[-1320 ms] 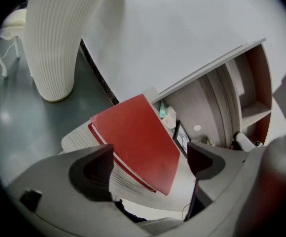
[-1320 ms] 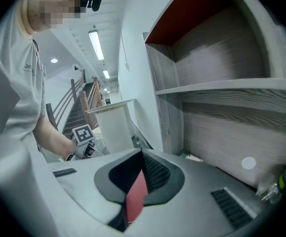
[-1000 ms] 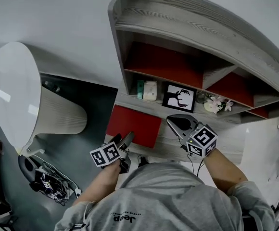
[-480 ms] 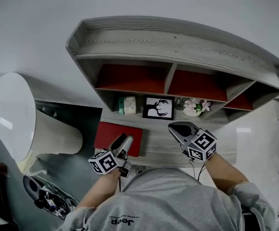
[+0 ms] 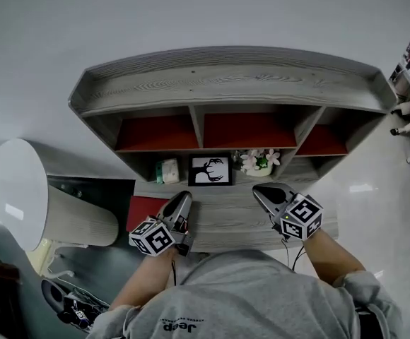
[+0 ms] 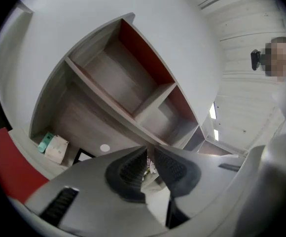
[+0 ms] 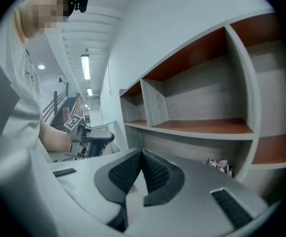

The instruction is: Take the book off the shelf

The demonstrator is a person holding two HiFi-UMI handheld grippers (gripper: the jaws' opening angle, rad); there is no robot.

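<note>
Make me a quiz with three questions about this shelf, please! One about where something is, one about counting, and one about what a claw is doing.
1. Where on the shelf is the red book?
A) On the very top
B) Flat on the bottom board, at the left end
C) Inside a middle cubby

2. How many cubbies have red backs?
A) Two
B) Three
C) Five

3. What is the right claw doing?
A) Standing wide open
B) Gripping a flower
C) Shut, with nothing in it

Answers:
1 B: the head view shows it lying flat, left of the deer picture.
2 B: three red panels sit side by side in the top row.
3 C: in the right gripper view it is closed tip to tip with nothing between.
</note>
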